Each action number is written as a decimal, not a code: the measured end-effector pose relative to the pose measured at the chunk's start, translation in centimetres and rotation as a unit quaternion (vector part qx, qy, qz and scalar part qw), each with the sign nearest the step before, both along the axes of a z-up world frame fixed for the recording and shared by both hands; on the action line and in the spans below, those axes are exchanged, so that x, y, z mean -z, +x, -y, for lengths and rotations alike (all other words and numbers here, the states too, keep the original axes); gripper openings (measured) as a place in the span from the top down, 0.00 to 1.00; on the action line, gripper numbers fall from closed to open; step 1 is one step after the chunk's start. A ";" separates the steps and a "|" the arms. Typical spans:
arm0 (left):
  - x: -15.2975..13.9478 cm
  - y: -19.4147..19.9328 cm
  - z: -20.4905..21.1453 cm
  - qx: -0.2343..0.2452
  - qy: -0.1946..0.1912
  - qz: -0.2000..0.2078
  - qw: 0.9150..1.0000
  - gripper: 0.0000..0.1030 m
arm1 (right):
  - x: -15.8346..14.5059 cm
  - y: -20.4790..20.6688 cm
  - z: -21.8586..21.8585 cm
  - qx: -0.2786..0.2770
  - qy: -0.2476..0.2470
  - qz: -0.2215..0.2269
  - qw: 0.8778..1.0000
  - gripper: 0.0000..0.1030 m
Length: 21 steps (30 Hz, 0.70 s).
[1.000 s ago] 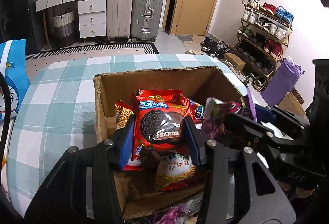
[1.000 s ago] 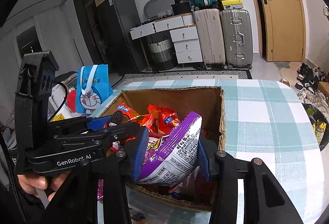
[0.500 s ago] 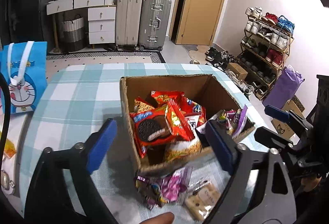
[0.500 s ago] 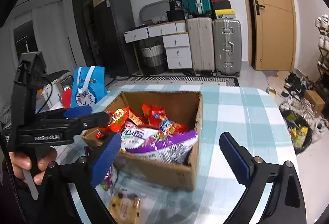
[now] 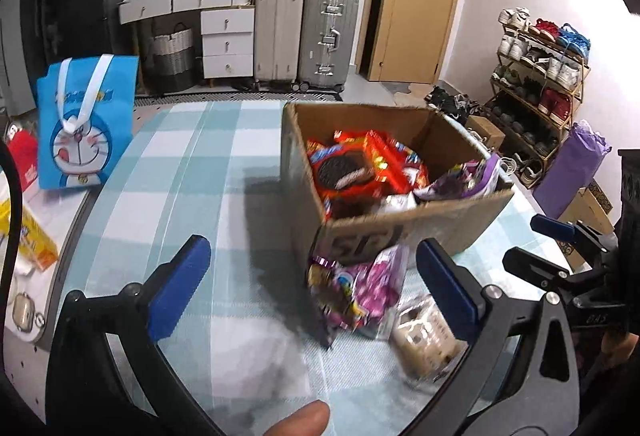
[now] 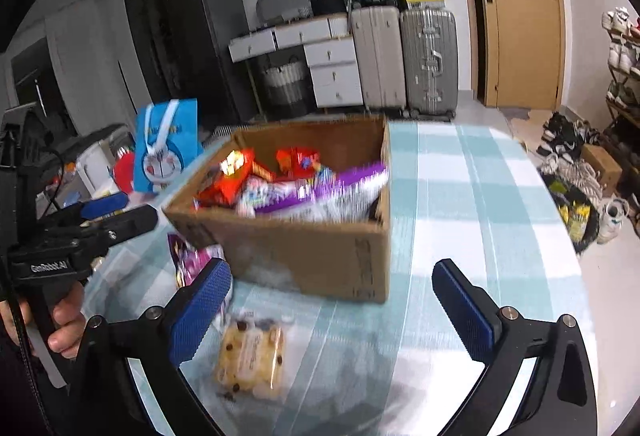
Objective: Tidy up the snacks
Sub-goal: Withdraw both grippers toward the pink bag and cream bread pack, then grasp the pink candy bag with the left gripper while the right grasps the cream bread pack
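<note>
A cardboard box (image 5: 408, 232) (image 6: 320, 256) stands on the checked tablecloth and holds several snack packs, among them a red Oreo pack (image 5: 344, 172) and a purple bag (image 6: 340, 188) (image 5: 476, 180). A pink-purple candy bag (image 5: 356, 296) (image 6: 188, 260) and a clear cookie pack (image 6: 250, 360) (image 5: 428, 336) lie on the table in front of the box. My left gripper (image 5: 312, 288) is open and empty, in front of the box. My right gripper (image 6: 332, 308) is open and empty, back from the box.
A blue Doraemon bag (image 5: 86, 124) (image 6: 166, 148) stands at the table's left. A yellow box (image 5: 32, 240) lies at the left edge. Suitcases (image 5: 304, 36), drawers and a shoe rack (image 5: 540, 84) stand beyond the table.
Both grippers let go of their packs, the Oreo pack and the purple bag, into the box, opened wide and pulled back toward the near edge of the table.
</note>
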State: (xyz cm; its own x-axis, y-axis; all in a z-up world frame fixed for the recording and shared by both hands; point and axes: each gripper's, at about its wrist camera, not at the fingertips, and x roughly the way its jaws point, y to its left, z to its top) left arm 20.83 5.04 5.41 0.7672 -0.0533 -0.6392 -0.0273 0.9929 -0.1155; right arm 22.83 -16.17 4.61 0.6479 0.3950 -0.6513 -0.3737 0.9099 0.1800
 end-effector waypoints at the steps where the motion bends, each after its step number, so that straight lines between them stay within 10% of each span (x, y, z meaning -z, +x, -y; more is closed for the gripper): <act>1: 0.3 -0.4 0.0 -0.002 -0.001 -0.002 1.000 0.00 | 0.3 -0.2 -0.1 -0.001 -0.002 -0.006 1.000 0.01; 21: 5.8 -2.6 -0.9 -0.025 -0.011 -0.056 0.998 0.00 | 6.8 -2.5 -4.7 -0.056 -0.036 -0.110 0.992 0.00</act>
State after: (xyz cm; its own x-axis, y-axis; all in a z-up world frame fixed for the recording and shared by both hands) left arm 18.25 5.96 -0.35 0.6934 -0.0326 -0.7199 -0.0897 0.9873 -0.1312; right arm 20.37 -11.49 -2.22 0.4424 0.4030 -0.8012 -0.4316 0.8788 0.2037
